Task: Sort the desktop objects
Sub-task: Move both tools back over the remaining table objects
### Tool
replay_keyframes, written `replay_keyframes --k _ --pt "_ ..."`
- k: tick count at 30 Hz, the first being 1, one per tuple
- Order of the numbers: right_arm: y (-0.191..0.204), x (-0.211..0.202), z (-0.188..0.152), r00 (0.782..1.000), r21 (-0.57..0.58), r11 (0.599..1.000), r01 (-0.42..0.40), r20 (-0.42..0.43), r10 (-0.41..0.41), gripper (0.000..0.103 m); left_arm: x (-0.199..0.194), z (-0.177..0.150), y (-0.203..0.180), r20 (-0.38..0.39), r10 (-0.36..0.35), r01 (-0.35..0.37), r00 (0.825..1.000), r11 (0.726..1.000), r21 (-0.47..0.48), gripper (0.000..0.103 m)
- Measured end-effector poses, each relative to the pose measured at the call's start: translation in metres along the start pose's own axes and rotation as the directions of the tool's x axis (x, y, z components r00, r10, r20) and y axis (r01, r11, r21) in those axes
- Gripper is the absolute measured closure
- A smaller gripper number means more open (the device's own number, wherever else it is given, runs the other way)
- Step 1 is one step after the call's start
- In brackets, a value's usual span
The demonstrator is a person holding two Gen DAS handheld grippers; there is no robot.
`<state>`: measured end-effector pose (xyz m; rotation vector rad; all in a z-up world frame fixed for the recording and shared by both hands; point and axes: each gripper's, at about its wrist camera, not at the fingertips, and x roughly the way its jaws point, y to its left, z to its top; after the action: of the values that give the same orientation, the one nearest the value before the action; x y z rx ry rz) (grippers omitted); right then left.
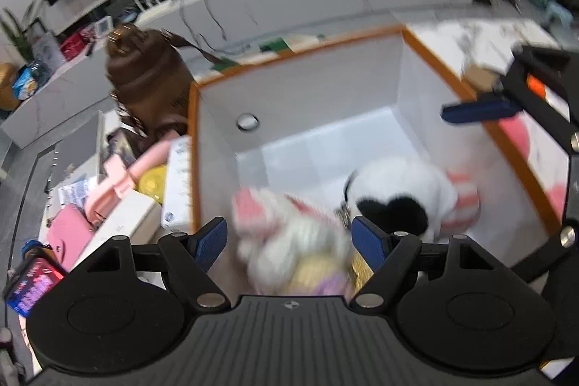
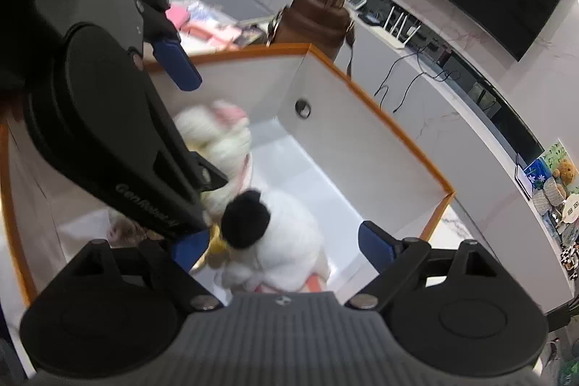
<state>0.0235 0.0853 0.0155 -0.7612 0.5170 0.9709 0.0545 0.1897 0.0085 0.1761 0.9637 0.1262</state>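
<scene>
A white storage box with an orange rim (image 1: 289,56) (image 2: 380,113) stands on the desk. Inside lie two plush toys: a blurred white-and-pink one (image 1: 289,234) (image 2: 220,136) and a white one with black ears (image 1: 401,190) (image 2: 286,234). My left gripper (image 1: 289,241) is open above the box, the white-and-pink plush between and below its blue pads, apparently loose. My right gripper (image 2: 282,246) is open over the black-eared plush. The left gripper's body crosses the right wrist view at the left; the right gripper's finger (image 1: 481,109) shows at the right of the left wrist view.
A brown bag (image 1: 144,75) (image 2: 311,20) stands behind the box. Left of the box lie a pink tool (image 1: 119,179), a yellow disc (image 1: 153,183), a white carton (image 1: 177,183), a pink pouch (image 1: 68,234). A counter with cables runs behind.
</scene>
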Motion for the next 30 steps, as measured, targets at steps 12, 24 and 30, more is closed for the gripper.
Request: replay_keyframes --k 12,24,30 --pt "-0.024 -0.03 0.01 0.997 0.05 0.998 0.041 0.069 -0.044 0.011 -0.022 0.016 0.005 0.096 -0.021 0.031 0.995 0.994 -0.108 0.014" --pt "-0.062 -0.061 -0.019 0.989 0.137 0.983 0.119 0.077 -0.13 0.009 -0.04 0.04 -0.043 0.163 -0.074 0.086 0.984 0.994 -0.068 0.014" --pt "-0.083 -0.075 -0.041 0.983 0.181 0.971 0.157 0.062 -0.17 0.009 -0.047 0.051 -0.077 0.195 -0.116 0.126 0.974 0.991 -0.039 0.014"
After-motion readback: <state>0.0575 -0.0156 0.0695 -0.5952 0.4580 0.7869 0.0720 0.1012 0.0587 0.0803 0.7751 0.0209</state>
